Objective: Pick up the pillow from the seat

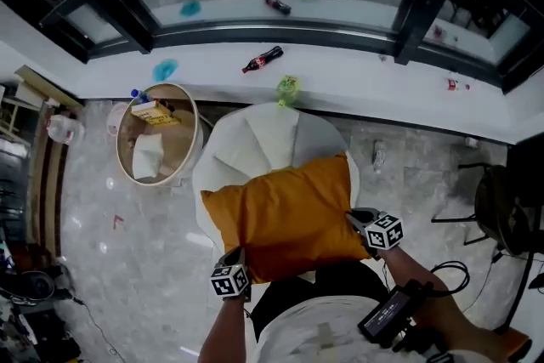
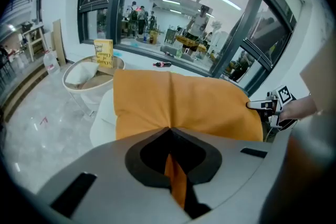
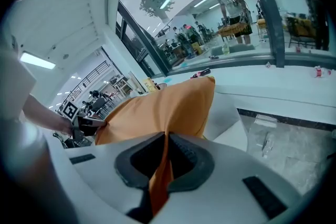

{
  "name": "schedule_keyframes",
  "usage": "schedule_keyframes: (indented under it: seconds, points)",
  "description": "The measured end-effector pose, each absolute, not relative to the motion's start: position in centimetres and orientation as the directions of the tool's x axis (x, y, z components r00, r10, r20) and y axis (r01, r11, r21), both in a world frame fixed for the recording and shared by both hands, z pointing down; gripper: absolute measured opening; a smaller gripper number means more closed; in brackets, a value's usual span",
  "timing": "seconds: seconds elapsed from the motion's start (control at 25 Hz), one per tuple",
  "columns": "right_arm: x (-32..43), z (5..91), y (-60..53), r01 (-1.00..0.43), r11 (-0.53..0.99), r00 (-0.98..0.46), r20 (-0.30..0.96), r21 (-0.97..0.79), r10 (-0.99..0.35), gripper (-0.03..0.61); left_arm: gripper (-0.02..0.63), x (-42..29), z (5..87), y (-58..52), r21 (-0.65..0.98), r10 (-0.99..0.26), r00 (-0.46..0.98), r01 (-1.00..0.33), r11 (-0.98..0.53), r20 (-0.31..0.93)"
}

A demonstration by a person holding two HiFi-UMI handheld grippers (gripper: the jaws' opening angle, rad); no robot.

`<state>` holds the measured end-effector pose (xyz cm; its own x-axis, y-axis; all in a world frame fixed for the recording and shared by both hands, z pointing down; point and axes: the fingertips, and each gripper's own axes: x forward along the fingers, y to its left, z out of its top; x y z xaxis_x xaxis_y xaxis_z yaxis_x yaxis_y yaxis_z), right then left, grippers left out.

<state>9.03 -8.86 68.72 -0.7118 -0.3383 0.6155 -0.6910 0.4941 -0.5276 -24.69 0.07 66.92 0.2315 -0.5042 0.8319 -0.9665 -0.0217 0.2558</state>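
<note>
Left gripper (image 1: 238, 261) and right gripper (image 1: 355, 221) are both clenching the orange pillow (image 1: 285, 212) — one pinching its near-left corner, the other its right corner. It's stretching away from them toward the far side, long axis running left to right, seemingly hanging over the white seat's (image 1: 272, 132) near part.

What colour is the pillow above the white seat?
The pillow is plain mustard-orange with no pattern. The head view shows it best.
</note>
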Motion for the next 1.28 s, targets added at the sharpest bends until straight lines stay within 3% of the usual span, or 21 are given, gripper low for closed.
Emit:
schedule_keyframes:
  seconds: [0.44,1.28]
  points:
    - [5.8,62.8,-9.3,-0.723,0.508,-0.689,0.543,-0.467,-0.481,0.028,0.012,-28.5,60.2,-1.0,0.245,-0.656,0.241,-0.966,-0.088,0.715]
    - [2.4,44.3,-2.0,-0.796,0.512,-0.603,0.351,-0.323,-0.716,0.028,0.012,-32.7,43.4,1.8,0.196,-0.817,0.352,-0.936,-0.294,0.456]
